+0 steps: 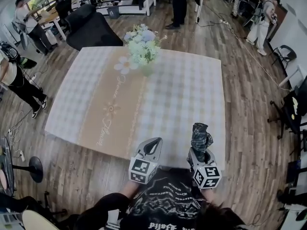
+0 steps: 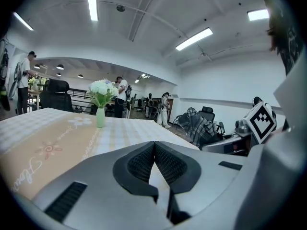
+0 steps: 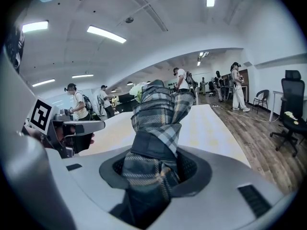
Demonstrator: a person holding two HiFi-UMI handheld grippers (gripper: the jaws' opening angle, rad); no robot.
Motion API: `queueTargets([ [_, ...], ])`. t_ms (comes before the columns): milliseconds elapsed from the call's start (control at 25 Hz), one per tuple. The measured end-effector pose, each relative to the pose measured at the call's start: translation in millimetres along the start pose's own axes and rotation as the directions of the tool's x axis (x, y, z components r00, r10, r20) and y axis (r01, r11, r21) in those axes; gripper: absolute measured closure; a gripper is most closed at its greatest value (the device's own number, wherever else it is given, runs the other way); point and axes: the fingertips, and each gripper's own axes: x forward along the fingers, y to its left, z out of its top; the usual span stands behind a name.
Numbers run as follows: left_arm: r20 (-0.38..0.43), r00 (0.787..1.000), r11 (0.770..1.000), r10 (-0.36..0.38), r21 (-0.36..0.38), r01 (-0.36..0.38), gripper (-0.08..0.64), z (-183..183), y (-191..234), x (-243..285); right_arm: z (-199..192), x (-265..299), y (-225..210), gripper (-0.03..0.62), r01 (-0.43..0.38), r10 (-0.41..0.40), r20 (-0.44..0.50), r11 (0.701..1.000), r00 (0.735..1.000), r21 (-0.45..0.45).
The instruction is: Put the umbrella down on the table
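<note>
A folded plaid umbrella (image 1: 200,137) stands up out of my right gripper (image 1: 199,153), which is shut on it over the near right edge of the table (image 1: 192,95). In the right gripper view the umbrella (image 3: 158,123) fills the gap between the jaws, and its strap sits at the pads. My left gripper (image 1: 153,146) hovers beside it at the table's near edge. Its jaws meet at the tips with nothing between them in the left gripper view (image 2: 154,146). That view also shows the umbrella (image 2: 199,126) off to the right.
A vase of pale flowers (image 1: 143,44) stands at the far middle of the table on a beige runner (image 1: 112,109). A black chair (image 1: 91,28) sits behind the table. People stand on the wooden floor at the left (image 1: 19,80) and at the back (image 1: 180,4).
</note>
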Motion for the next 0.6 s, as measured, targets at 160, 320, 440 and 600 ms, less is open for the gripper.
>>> queueTargets([
  [160, 0.009, 1.000, 1.000, 0.009, -0.009, -0.009, 0.540, 2, 17, -1, 7, 11, 10, 0.403, 0.007, -0.007, -0.001, 1.000, 1.000, -0.017],
  [320, 0.022, 1.000, 0.999, 0.023, -0.026, -0.022, 0.540, 3, 28, -3, 19, 19, 14, 0.403, 0.014, -0.014, 0.000, 0.999, 1.000, -0.044],
  [440, 0.020, 0.999, 0.999, 0.038, -0.037, -0.037, 0.540, 2, 39, -5, 31, 28, 14, 0.403, 0.020, -0.020, 0.005, 0.998, 1.000, -0.057],
  [600, 0.016, 0.998, 0.996, 0.066, -0.060, -0.065, 0.540, 3, 53, -4, 46, 42, 13, 0.403, 0.017, -0.018, -0.005, 0.996, 1.000, -0.092],
])
